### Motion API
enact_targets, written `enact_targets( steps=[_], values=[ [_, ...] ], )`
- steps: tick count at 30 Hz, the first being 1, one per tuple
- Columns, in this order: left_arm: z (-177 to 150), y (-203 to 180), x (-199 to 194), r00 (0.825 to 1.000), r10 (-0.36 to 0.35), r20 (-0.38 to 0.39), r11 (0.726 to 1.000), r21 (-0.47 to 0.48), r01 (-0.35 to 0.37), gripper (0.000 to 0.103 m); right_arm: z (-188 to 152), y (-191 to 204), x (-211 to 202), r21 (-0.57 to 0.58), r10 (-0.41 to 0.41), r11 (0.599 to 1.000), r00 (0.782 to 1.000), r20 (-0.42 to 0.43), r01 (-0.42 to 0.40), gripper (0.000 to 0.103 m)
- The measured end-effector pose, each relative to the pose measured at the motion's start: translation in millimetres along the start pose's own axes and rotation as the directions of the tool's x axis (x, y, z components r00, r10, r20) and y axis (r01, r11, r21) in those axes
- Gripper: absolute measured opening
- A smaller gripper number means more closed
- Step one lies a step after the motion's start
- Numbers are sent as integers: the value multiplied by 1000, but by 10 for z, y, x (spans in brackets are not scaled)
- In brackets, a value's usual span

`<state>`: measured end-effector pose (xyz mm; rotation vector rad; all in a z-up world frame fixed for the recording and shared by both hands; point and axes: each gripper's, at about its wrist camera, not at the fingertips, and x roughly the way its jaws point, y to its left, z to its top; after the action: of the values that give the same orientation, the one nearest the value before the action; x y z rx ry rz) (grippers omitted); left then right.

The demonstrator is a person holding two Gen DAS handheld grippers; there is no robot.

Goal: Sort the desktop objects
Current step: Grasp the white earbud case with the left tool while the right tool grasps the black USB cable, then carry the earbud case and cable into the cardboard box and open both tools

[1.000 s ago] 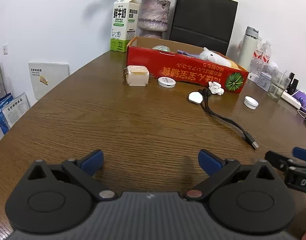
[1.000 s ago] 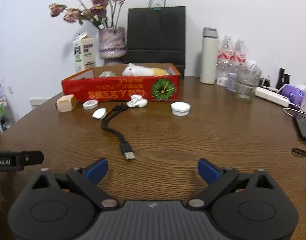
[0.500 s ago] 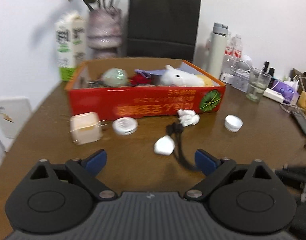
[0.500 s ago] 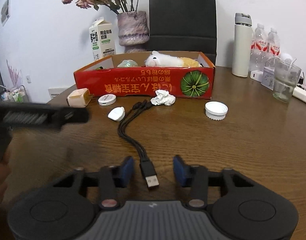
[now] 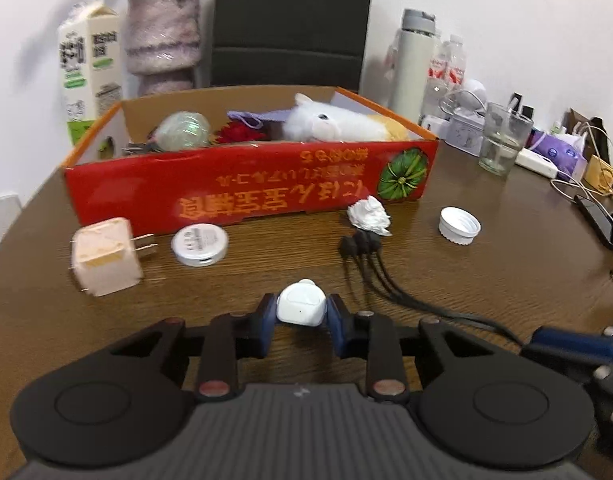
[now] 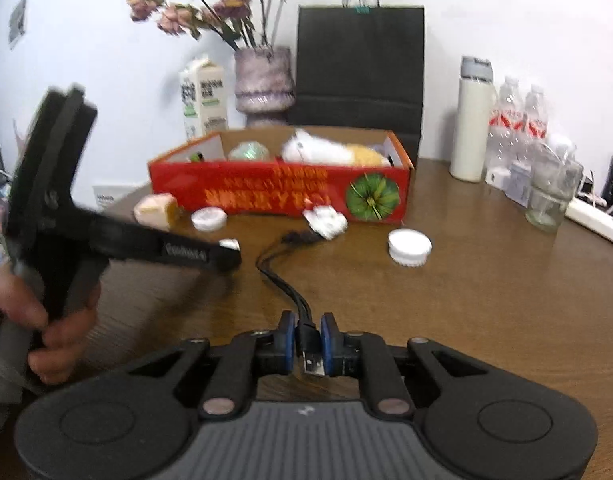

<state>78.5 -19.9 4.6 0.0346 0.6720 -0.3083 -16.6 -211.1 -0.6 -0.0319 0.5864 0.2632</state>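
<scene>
A small white case (image 5: 301, 303) sits between the blue pads of my left gripper (image 5: 302, 313); its jaws are closing and the pads press on the case's sides, low over the wooden table (image 5: 486, 288). My right gripper (image 6: 307, 334) is closing too, its pads pressing on the plug of the black USB cable (image 6: 284, 284), which trails away to the red cardboard box (image 6: 266, 196). The box (image 5: 246, 196) holds a white plush toy (image 5: 330, 122) and a greenish ball (image 5: 184, 130).
Before the box lie a beige plug adapter (image 5: 104, 256), a round white tin (image 5: 200, 246), crumpled paper (image 5: 368, 216) and a white bottle cap (image 5: 459, 225). A glass (image 5: 502, 144), bottles and cords crowd the right. A hand (image 6: 46, 320) holds the left gripper.
Both grippers went from wide open to closed. The left one swung right and came up to the white case, which now sits in its pads. The right one closed on the USB plug.
</scene>
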Motion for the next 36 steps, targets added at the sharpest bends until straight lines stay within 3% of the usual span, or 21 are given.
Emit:
enact_targets(
  steps=[4,7,13,16,20,23,30,36],
  values=[
    [-15,37,-349,998,35,53,999,-41,-33,28,122,18,-209,30,74,997,996,48,-75,11],
    [-22,113,-666,994,48,99,995,-91,-39,28,223,-4,-386,79,180,979,980,82,-187,7],
    [-43,263,-1167,984,69,165,987,-154,-44,28,350,58,-713,80,247,962,958,149,-260,6],
    [-60,296,-1309,978,78,192,986,-157,-48,28,373,81,-811,80,232,965,957,176,-249,6],
    [-116,347,-1343,980,102,169,980,-185,-70,28,341,101,-774,69,188,977,970,157,-201,6],
    [-137,363,-1378,980,105,169,979,-190,-72,28,357,96,-859,84,179,977,966,185,-197,6],
    [23,340,-1454,971,88,224,985,-163,-52,28,919,210,-1113,-82,184,982,942,280,-168,3],
    [172,357,-1459,965,85,247,988,-146,-49,28,1252,188,-965,-119,182,981,943,279,-154,3]
  ],
)
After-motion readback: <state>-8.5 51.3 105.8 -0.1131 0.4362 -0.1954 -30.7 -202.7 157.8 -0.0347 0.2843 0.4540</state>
